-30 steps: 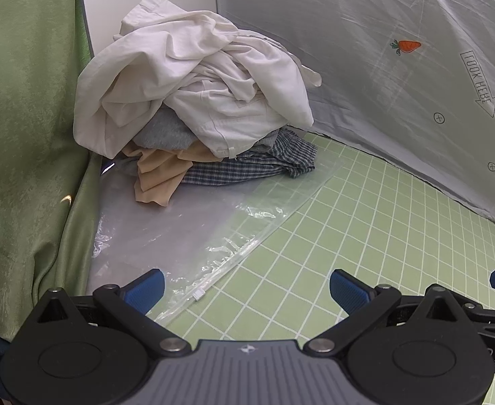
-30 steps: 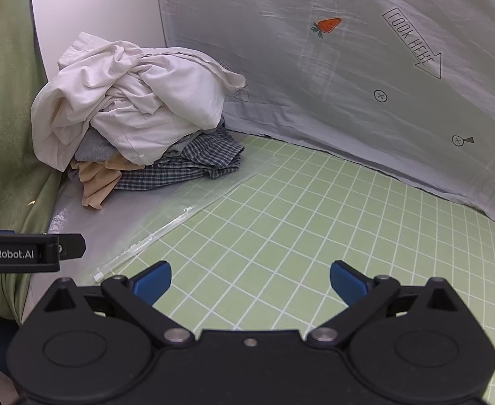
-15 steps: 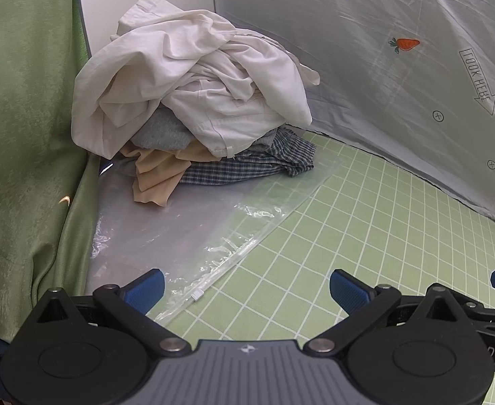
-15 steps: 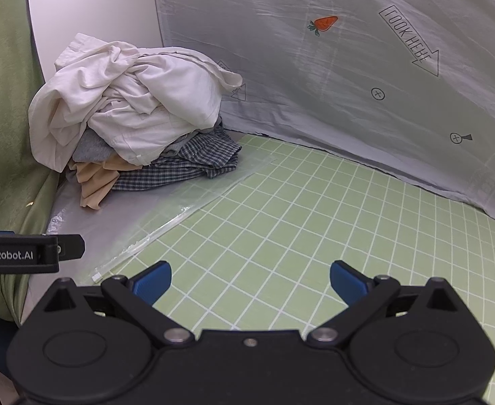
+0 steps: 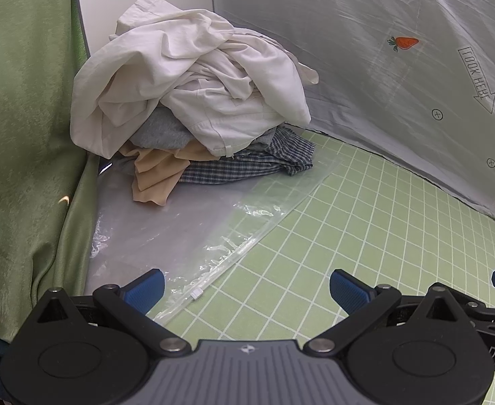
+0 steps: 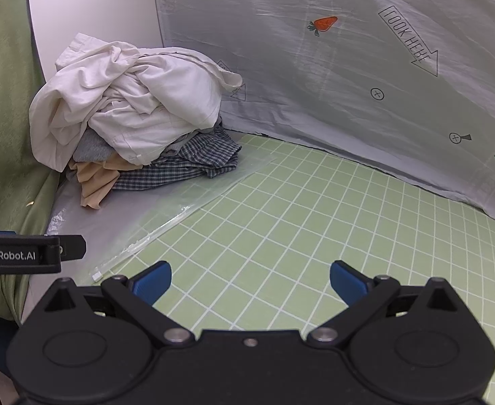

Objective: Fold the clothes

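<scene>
Nothing folded yet: clothes pile (image 5: 193, 101) sits crumpled, well ahead and left of both claws, white garment (image 5: 186, 67) on top, plaid one (image 5: 247, 165) and tan one (image 5: 153, 175) at the bottom. Left claw (image 5: 247, 290) is spread wide, empty, over the clear plastic bag (image 5: 180, 229) edge. Right claw (image 6: 250, 280) is also wide, empty, over bare green grid mat (image 6: 314, 222). All folding is left. Only the right view shows the left claw's labelled side; only the left view shows a blue tip of the right claw.

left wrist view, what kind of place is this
Probably a staged clothes-folding setup at home, not a laundry room: a green grid mat, a printed sheet backdrop and a pile of clothes.
</scene>
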A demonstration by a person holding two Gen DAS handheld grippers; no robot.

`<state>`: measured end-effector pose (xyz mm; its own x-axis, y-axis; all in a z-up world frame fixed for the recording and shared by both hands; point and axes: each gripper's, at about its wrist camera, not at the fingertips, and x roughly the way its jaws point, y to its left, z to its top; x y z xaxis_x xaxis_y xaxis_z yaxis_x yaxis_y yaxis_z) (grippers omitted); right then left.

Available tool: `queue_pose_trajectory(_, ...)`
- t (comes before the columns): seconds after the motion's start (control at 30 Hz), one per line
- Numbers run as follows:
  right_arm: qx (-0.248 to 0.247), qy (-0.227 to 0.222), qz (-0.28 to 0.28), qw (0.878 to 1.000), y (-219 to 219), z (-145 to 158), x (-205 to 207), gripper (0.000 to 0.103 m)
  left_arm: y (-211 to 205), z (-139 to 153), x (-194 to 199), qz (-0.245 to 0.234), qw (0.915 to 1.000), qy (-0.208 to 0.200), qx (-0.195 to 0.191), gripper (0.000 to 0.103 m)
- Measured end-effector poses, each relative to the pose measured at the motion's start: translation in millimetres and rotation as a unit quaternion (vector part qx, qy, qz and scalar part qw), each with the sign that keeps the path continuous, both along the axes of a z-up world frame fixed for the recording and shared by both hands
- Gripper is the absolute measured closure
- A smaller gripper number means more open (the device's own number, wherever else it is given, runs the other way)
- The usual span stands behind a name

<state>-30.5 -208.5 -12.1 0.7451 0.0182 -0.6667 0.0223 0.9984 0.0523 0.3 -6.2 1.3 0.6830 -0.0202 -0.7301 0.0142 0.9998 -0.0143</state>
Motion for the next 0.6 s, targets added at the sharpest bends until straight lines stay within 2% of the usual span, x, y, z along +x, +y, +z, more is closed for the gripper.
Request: queue_pose_trajectory(0.6,0.003,0.001,0.002,1.000,0.2,1.3,0.6,0.001,1.7,0.6,2.5,-0.001,1.0000,0.004,-0.001,0.000)
